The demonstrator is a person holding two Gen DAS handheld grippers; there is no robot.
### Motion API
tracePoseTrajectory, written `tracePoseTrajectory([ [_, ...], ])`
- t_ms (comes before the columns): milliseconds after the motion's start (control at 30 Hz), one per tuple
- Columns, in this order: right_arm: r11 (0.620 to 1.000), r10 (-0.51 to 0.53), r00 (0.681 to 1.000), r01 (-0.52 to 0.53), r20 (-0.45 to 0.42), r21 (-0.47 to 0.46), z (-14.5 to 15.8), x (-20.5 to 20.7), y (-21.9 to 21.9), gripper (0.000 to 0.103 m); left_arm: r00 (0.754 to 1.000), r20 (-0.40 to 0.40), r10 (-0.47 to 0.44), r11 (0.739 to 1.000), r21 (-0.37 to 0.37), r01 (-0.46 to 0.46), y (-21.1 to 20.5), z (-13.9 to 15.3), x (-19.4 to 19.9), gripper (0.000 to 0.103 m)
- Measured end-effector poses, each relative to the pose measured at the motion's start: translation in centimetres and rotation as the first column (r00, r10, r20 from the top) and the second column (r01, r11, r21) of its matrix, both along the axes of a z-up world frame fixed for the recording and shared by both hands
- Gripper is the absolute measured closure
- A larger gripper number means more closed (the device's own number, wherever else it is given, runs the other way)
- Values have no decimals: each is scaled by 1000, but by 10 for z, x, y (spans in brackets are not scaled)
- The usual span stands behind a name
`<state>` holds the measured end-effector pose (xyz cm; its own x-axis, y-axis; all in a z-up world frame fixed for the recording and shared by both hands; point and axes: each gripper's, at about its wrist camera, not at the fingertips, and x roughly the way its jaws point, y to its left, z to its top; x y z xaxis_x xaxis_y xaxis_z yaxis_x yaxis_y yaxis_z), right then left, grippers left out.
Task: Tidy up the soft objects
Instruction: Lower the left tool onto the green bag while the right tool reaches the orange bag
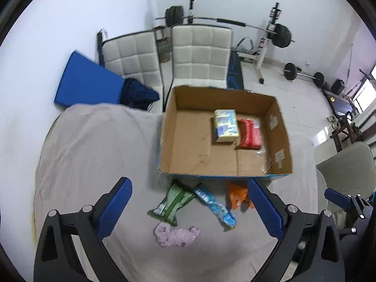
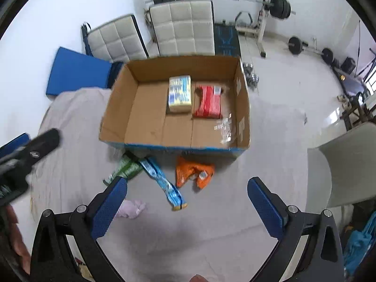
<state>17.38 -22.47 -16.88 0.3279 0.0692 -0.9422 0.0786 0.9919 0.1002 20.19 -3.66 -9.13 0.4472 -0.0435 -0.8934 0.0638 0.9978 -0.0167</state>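
Observation:
An open cardboard box (image 1: pixel 183 98) (image 2: pixel 131 75) stands on a grey-clothed table and holds a yellow pack (image 1: pixel 226 125) (image 2: pixel 179 93) and a red pack (image 1: pixel 250 134) (image 2: pixel 209 102). In front of the box lie a green bag (image 1: pixel 172 202) (image 2: pixel 124 168), a blue bag (image 1: pixel 215 205) (image 2: pixel 162 181), an orange bag (image 1: pixel 238 193) (image 2: pixel 195 171) and a crumpled lilac cloth (image 1: pixel 176 235) (image 2: pixel 131 208). My left gripper (image 1: pixel 190 206) is open and empty above these items. My right gripper (image 2: pixel 188 206) is open and empty, just right of the blue bag's near end.
Two white padded chairs (image 1: pixel 199 54) (image 1: pixel 134 61) and a blue mat (image 1: pixel 87 82) stand behind the table. A barbell rack (image 1: pixel 270 37) and weights (image 1: pixel 303 72) are at the back right. Another white chair (image 2: pixel 347 159) stands at the right.

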Motion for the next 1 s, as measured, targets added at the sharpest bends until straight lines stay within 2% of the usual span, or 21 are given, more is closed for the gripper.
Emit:
tracePoseTrajectory([
  [167, 999, -9, 989, 16, -147, 51, -63, 12, -9, 0, 990, -102, 95, 995, 0, -96, 39, -45, -6, 2],
  [300, 997, 14, 972, 4, -235, 75, -115, 18, 0, 0, 968, -216, 131, 991, 15, -131, 58, -98, -8, 2],
  [400, 997, 39, 959, -18, -281, 78, -143, 26, 16, 4, 950, -286, 121, 993, 49, -112, 62, -143, -2, 2],
  [533, 997, 61, 943, -38, -327, 74, -180, 40, 41, 12, 922, -383, 59, 997, 62, -38, 54, -198, 18, 2],
  [667, 996, 81, 929, -66, -362, 51, -207, 50, 64, 24, 902, -432, 10, 996, 80, 27, 41, -237, 37, 2],
  [700, 997, 71, 927, -63, -367, 34, -209, 49, 65, 25, 896, -444, 5, 996, 83, 36, 39, -246, 40, 2],
  [767, 999, 36, 934, -20, -356, 50, -205, 45, 56, 25, 883, -469, -5, 995, 86, 51, 35, -261, 45, 2],
  [867, 983, -92, 939, 139, -332, 122, -197, 35, 20, 24, 873, -488, -22, 995, 71, 65, 32, -273, 46, 3],
  [900, 967, -152, 936, 207, -318, 147, -195, 31, 4, 24, 872, -489, -24, 996, 67, 65, 31, -276, 46, 7],
  [967, 943, -213, 930, 277, -301, 186, -195, 30, -13, 24, 868, -496, -26, 998, 37, 51, 31, -279, 43, 15],
  [1000, 937, -238, 924, 300, -300, 182, -197, 32, -18, 24, 865, -502, -23, 999, 25, 41, 31, -281, 42, 24],
])
